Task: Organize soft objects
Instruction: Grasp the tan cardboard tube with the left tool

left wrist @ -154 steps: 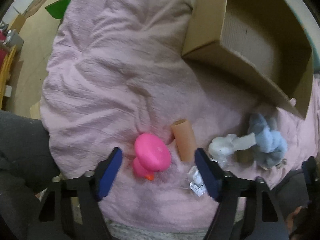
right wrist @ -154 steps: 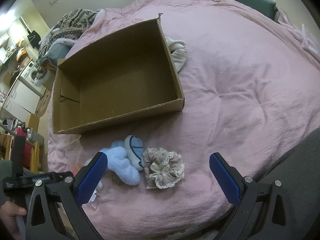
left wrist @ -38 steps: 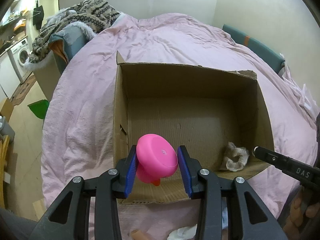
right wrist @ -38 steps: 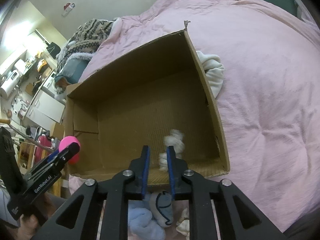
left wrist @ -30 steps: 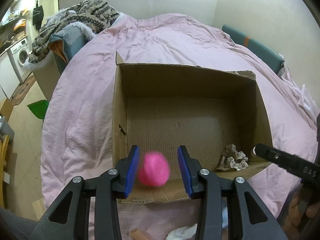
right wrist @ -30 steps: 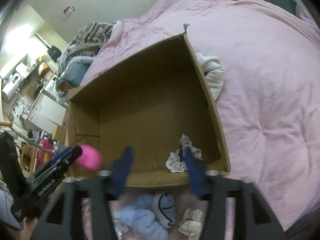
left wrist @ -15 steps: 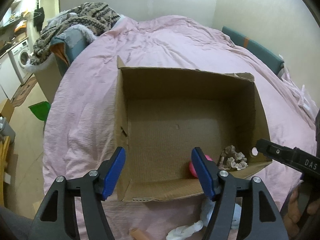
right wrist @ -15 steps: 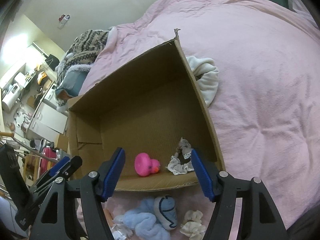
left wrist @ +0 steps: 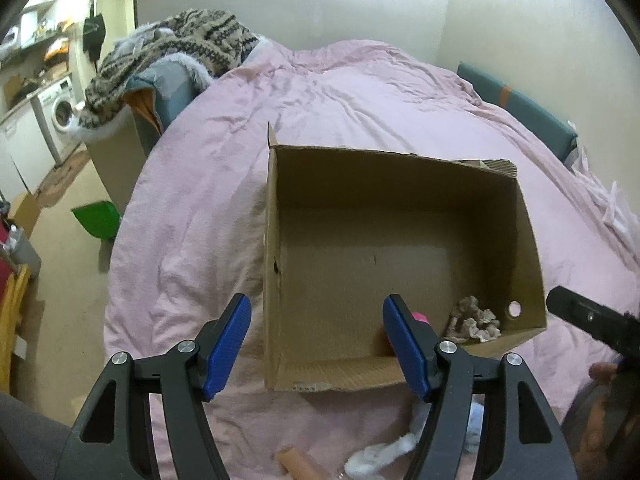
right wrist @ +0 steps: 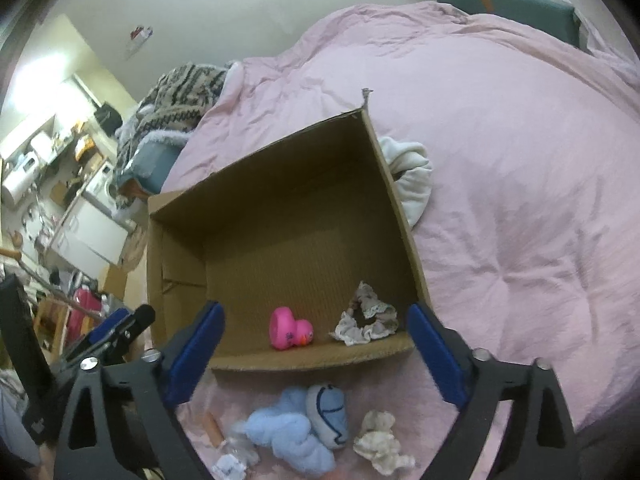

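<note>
An open cardboard box (left wrist: 276,240) (right wrist: 396,196) stands on a pink duvet. Inside, near its front wall, lie a pink rubber duck (right wrist: 288,334), barely showing in the left wrist view (left wrist: 421,315), and a beige lace scrunchie (right wrist: 366,318) (left wrist: 474,322). In front of the box lie a light blue plush toy (right wrist: 304,436), a cream scrunchie (right wrist: 382,446), a tan tube (left wrist: 294,465) (right wrist: 212,426) and a white soft item (left wrist: 380,456). My left gripper (left wrist: 316,344) is open and empty above the box's front left. My right gripper (right wrist: 316,356) is open and empty above the front wall.
A white cloth (right wrist: 410,176) lies against the box's right side. A patterned blanket pile (left wrist: 176,52) sits at the bed's far left. The floor with a green bin (left wrist: 98,220) is left of the bed. A teal headboard (left wrist: 520,116) is at the right.
Both grippers opened about a second ago: the left dropped the pink duck and the right dropped the beige scrunchie into the box. Both have since opened wide and pulled back slightly.
</note>
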`<move>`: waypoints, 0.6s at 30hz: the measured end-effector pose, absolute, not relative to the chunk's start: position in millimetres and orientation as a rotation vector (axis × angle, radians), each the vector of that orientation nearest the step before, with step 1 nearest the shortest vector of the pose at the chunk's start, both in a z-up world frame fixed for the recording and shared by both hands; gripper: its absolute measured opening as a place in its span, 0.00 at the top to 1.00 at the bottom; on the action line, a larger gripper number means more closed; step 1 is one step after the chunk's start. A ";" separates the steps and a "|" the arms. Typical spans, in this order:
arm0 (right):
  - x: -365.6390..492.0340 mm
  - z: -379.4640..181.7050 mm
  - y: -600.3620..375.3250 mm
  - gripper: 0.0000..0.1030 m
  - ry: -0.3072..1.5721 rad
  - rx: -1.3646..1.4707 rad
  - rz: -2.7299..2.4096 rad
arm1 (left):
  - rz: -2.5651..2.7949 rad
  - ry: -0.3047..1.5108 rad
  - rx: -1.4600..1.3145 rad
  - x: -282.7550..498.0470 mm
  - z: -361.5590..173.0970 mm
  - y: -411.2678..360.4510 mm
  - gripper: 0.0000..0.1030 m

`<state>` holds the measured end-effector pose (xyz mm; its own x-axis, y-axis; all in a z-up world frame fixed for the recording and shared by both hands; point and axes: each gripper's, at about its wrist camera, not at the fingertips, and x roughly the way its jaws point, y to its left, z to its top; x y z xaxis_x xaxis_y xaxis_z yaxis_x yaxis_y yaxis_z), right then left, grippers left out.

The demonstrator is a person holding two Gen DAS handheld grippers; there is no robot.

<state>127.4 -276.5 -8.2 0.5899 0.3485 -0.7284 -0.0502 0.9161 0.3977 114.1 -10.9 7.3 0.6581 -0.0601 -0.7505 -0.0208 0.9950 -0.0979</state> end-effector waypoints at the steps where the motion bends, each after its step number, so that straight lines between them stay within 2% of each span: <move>1: 125.6 -5.4 -275.0 0.00 0.912 0.340 0.239 | -0.024 0.854 -0.108 113.0 7.9 -9.6 0.36; 11: 102.4 8.2 -273.7 0.00 0.882 0.254 0.203 | 0.017 0.799 -0.090 81.5 27.2 0.4 0.36; 18: 90.5 3.7 -283.6 0.00 0.920 0.232 0.188 | 0.033 0.960 -0.149 75.4 13.7 14.7 0.36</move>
<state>90.5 -283.6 3.7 0.5922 0.2587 -0.7631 -0.0616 0.9588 0.2772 75.4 14.7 13.7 0.5735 -0.0379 -0.8183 -0.0939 0.9893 -0.1117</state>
